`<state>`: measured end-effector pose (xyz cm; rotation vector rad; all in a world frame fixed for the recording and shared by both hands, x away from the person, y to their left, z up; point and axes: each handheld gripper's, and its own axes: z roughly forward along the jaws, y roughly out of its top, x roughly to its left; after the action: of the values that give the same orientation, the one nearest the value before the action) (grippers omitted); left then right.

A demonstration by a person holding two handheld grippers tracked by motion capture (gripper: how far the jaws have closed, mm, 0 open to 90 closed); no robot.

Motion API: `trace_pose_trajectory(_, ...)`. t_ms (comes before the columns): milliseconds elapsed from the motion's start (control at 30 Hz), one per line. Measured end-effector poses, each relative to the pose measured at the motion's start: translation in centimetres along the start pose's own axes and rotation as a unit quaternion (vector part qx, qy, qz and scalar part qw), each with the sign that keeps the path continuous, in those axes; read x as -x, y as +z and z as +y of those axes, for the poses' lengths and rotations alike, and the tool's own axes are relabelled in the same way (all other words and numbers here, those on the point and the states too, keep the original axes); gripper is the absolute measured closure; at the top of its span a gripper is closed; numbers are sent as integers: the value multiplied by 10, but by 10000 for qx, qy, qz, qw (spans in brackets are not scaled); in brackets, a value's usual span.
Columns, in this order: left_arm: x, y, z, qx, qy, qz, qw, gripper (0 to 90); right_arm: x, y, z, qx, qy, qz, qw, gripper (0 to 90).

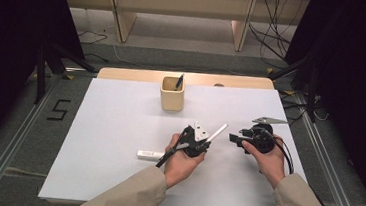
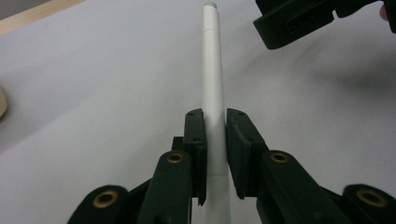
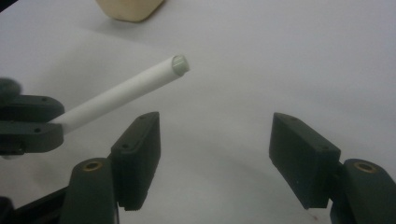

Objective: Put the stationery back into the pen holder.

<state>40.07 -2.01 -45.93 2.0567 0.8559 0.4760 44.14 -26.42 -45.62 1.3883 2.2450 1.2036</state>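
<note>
The left gripper (image 1: 199, 140) has its jaws clamped tight on a white pen (image 1: 217, 133). The pen is long, round and smooth, like a thin stick, and it is held up off the white surface (image 1: 118, 127). Its free end points toward two o'clock, straight at the right gripper (image 1: 240, 138).

The right gripper has its jaws wide apart, with nothing between them. From where it looks, the pen's flat grey tip (image 3: 180, 65) sits at about eleven o'clock, just past the left jaw. So the pen lies a bit off to the side, not yet in the gap. I think the right gripper is the one that must move next, sliding over so the tip goes between its jaws.

A small white cap (image 1: 150, 155) lies flat on the surface at about eight o'clock from the left hand (image 1: 181, 163). A pale wooden cup (image 1: 172, 95), with square sides, stands farther back with a dark pen (image 1: 178, 82) in it.
</note>
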Motion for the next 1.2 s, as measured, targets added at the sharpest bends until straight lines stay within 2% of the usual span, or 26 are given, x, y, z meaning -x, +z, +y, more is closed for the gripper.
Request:
trace_pose_trajectory(300, -8, -15, -4, 110, -45, 6, 9999, 787, -18, 3, 0, 9, -82, 235, 9997, 343)
trace_pose_trajectory(733, -22, -34, -15, 155, -106, 55, 9998, 787, -32, 10, -1, -26, -141, 449, 9989, 341)
trace_pose_trajectory(1200, -26, -43, -26, 135, -108, 80, 9998, 786, -46, 17, 1, 39, -40, 773, 9970, 342)
